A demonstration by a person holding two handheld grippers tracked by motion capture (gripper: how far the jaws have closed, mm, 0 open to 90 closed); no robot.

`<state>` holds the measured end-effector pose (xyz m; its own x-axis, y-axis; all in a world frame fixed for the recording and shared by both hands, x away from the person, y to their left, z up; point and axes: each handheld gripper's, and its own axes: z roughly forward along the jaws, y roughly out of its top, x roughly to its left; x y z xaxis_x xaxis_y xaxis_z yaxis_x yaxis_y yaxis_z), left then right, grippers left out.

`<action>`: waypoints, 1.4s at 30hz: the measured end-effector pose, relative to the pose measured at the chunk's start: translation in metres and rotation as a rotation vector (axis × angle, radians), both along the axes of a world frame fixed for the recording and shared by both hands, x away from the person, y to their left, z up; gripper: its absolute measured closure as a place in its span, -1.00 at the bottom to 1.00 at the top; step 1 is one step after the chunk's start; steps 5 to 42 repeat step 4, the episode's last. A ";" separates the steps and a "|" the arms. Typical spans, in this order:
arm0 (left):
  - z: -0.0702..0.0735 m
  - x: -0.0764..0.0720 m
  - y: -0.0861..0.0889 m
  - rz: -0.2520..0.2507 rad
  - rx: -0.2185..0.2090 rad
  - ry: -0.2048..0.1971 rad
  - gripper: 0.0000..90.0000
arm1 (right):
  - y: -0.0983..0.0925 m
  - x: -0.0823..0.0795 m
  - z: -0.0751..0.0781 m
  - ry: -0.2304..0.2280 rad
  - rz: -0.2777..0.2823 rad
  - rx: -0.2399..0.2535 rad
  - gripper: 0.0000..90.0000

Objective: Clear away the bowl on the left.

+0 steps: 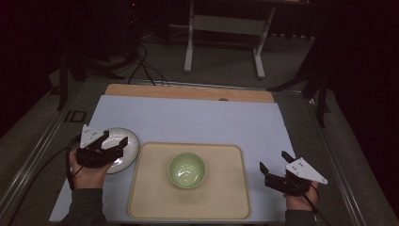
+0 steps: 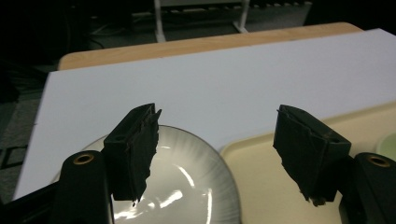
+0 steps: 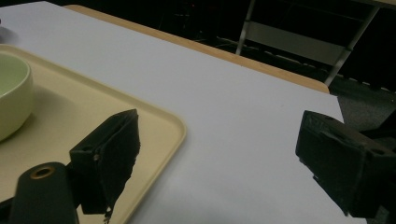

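The left gripper (image 1: pixel 115 145) is held with its jaws spread wide over the plate (image 1: pixel 128 141), nothing pinched between them; in the left gripper view one jaw hangs above the plate's near part and the other above the edge of the tray (image 2: pixel 261 186). The right gripper (image 1: pixel 275 165) is held with its jaws likewise spread and empty, low over the white mat (image 1: pixel 197 120), just right of the tray.

The plate lies flat on the mat at the left, its rim touching or very nearly touching the tray's left edge; the bowl (image 1: pixel 187 169) stands upright in the middle of the tray.

A slip is judged the chief risk: the plate is glossy and shallow, so jaws closed on its rim at a poor angle could skid off; if it is lifted by one edge it could tilt and fall back, or knock the tray's raised lip; a plate swung carelessly across the tray could be struck against the bowl. The trailing cable could also be dragged across the mat.

Counted: one plate; one bowl; one tray; one mat on the tabletop (image 1: pixel 188 92); two grippers.
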<state>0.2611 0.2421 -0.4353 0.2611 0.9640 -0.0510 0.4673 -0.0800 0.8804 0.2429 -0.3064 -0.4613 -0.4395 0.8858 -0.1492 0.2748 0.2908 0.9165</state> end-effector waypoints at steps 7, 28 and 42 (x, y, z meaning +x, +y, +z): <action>0.000 -0.002 0.005 0.018 -0.011 -0.016 -0.30 | 0.000 0.000 0.000 0.000 -0.001 0.002 -0.71; 0.000 -0.002 0.005 0.018 -0.011 -0.016 -0.30 | 0.000 0.000 0.000 0.000 -0.001 0.002 -0.71; 0.000 -0.002 0.005 0.018 -0.011 -0.016 -0.30 | 0.000 0.000 0.000 0.000 -0.001 0.002 -0.71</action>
